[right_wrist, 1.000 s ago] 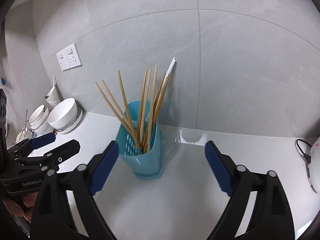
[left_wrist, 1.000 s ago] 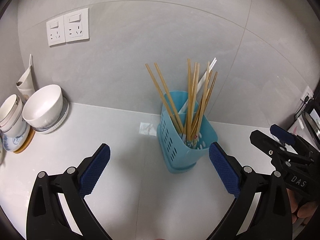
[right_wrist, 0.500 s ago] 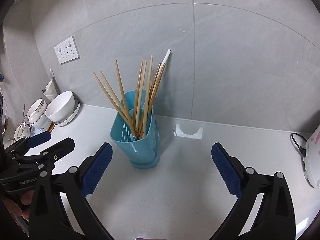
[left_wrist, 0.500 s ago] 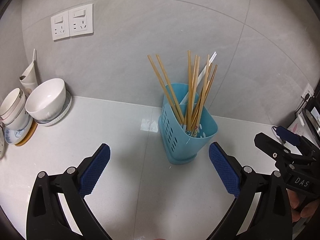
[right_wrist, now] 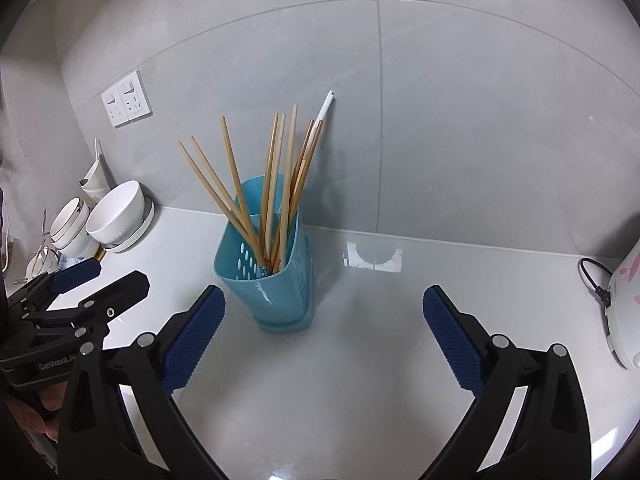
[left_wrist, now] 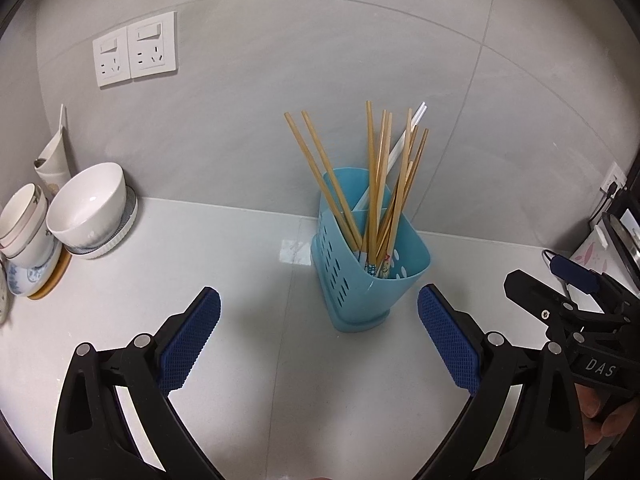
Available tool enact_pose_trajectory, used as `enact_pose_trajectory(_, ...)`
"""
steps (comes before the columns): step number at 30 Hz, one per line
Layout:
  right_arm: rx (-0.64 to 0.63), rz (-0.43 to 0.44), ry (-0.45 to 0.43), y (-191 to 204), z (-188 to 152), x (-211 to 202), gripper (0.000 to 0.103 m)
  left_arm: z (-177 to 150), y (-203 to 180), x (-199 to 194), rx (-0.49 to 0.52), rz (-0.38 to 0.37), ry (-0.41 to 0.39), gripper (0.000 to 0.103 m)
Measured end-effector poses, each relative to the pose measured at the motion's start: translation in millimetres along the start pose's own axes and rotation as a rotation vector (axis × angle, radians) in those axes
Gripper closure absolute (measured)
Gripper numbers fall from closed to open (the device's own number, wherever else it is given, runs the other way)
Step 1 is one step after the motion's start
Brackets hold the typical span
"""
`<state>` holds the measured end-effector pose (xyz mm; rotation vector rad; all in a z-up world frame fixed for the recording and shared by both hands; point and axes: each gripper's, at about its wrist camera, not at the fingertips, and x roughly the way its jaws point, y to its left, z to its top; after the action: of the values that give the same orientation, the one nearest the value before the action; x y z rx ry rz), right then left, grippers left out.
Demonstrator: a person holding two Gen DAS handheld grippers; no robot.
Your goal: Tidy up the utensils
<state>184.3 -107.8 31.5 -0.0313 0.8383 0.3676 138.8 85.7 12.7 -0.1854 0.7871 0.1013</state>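
A blue plastic utensil holder (left_wrist: pixel 368 276) stands upright on the white counter near the grey tiled wall; it also shows in the right wrist view (right_wrist: pixel 272 280). Several wooden chopsticks (left_wrist: pixel 376 184) and one white stick (left_wrist: pixel 404 140) stand in it, leaning various ways; the chopsticks also show in the right wrist view (right_wrist: pixel 276 184). My left gripper (left_wrist: pixel 320 340) is open and empty, in front of the holder. My right gripper (right_wrist: pixel 322 340) is open and empty, in front of and right of the holder. Each gripper shows at the edge of the other's view.
White bowls (left_wrist: pixel 88 204) on stacked plates and cups (left_wrist: pixel 24 224) sit at the left by the wall. Two wall sockets (left_wrist: pixel 134 54) are above them. A white appliance (right_wrist: pixel 628 308) with a black cable stands at the right.
Both grippers have pulled back and up from the holder, which now looks smaller and farther. Both stay open. The holder and chopsticks have not moved.
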Motion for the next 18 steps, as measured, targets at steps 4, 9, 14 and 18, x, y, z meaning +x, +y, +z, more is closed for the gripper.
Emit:
enact_pose_trajectory(4, 0.001, -0.003, 0.004, -0.4, 0.0, 0.1, 0.008, 0.3, -1.0, -0.5, 0.004, -0.001, -0.003, 0.006)
enact_pose_trajectory(9, 0.006, -0.002, 0.007, -1.4, 1.4, 0.8, 0.008, 0.8, -2.1, 0.4, 0.003, -0.001, -0.001, 0.006)
enact_pose_trajectory(14, 0.004, -0.002, 0.007, -0.9, 1.6, 0.7, 0.008, 0.5, -2.4, 0.4, -0.002, 0.000, 0.001, 0.006)
enact_pose_trajectory(18, 0.005, -0.003, 0.010, -1.1, 1.3, 1.3, 0.008, 0.5, -3.3, 0.3, -0.005, 0.003, 0.002, 0.006)
